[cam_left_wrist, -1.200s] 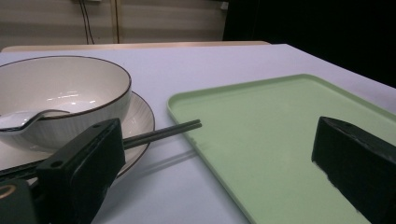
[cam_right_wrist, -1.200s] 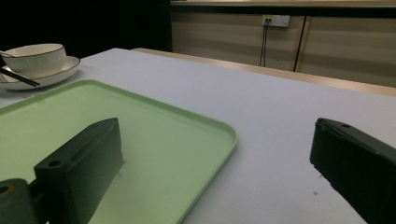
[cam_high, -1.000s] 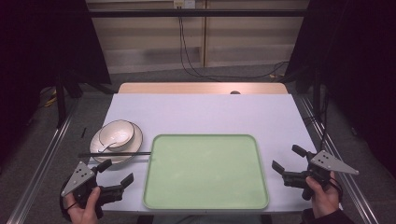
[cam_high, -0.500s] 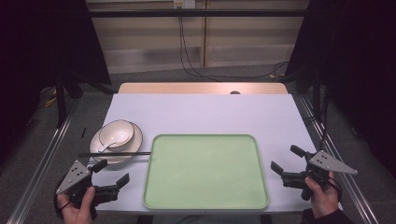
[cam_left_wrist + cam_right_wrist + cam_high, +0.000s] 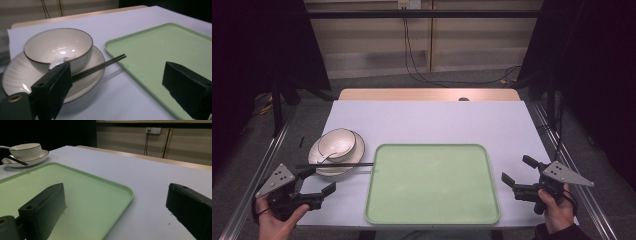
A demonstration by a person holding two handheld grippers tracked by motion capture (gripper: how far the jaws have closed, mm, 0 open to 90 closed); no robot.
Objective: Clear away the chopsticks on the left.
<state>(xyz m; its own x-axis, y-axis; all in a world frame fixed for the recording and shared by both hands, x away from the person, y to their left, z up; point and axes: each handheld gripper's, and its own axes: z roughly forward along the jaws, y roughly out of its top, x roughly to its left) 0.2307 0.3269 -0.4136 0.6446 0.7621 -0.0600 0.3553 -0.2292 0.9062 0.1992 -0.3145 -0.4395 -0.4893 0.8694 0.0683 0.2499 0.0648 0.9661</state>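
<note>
Left gripper [image 5: 321, 181] low at my near left, fingers [image 5: 53, 87] spread wide with nothing between, having just closed a little. Right gripper [image 5: 517, 175] low at my near right, fingers [image 5: 42, 207] spread wide, nothing held.

Bench [image 5: 432, 122]: rectangular top w/ pale lavender-white cover, bare wood strip along far edge. Directly on it: large light-green plastic tray w/ rounded corners [image 5: 432, 182], near the front edge at centre; round cream ribbed ceramic plate [image 5: 324, 167] just left of tray, not touching it.
</note>
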